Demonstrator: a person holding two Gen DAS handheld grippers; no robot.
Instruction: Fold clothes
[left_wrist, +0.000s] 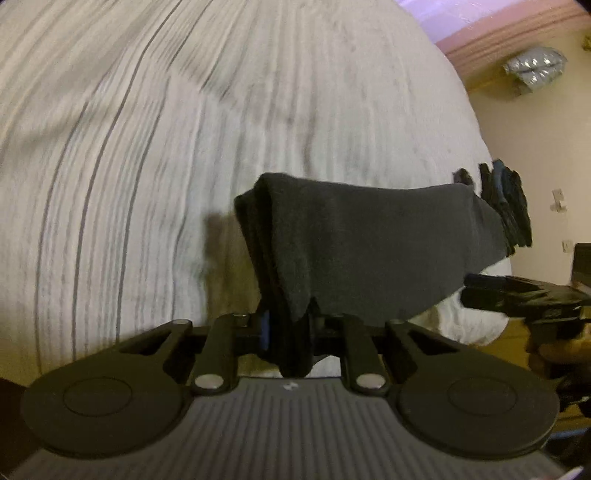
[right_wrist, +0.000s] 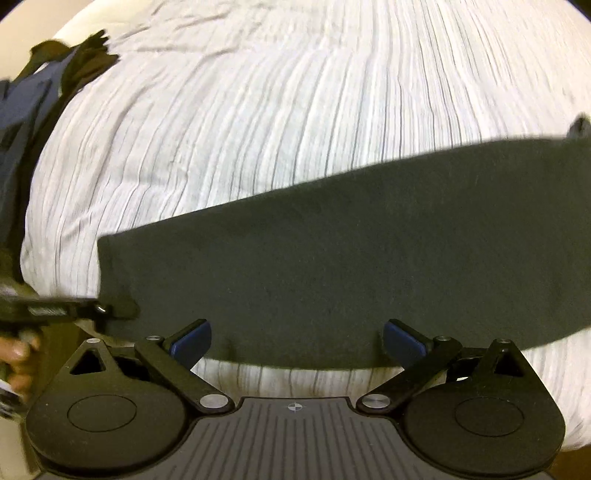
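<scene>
A: One cloth (right_wrist: 351, 266), dark grey, is lying folded in a long band across the bed (right_wrist: 258, 129), near its front edge. It is looking light and limp, a soft knit with a matte face, so it is not going to slip much, but it is going to sag and bunch wherever it is unsupported.

B: Where would you be taking hold of it?

A: At the corners or along a folded edge, I judge, catching all the layers at once. Anything pinched mid-panel is only going to lift one layer and spoil the fold.

B: And what is the left claw (left_wrist: 291, 332) doing?

A: Its jaws are standing nearly together, pinching a bunched end of the cloth; the fabric is running up out of them and draping away to the right in the left wrist view. The blue pad (left_wrist: 264, 329) is showing just beside the pinched wad.

B: And the right claw (right_wrist: 297, 341)?

A: It is standing spread wide, with both blue pads clear. The near edge of the cloth is lying between the fingers, but neither pad is pressing on it, so it is holding nothing.

B: Anything else around?

A: A pile of other dark clothes (right_wrist: 55, 85) is sitting at the far left edge of the bed, well apart from the band. A hand (right_wrist: 16, 363) is showing at the left of the right wrist view, gripping the other tool's handle.
</scene>
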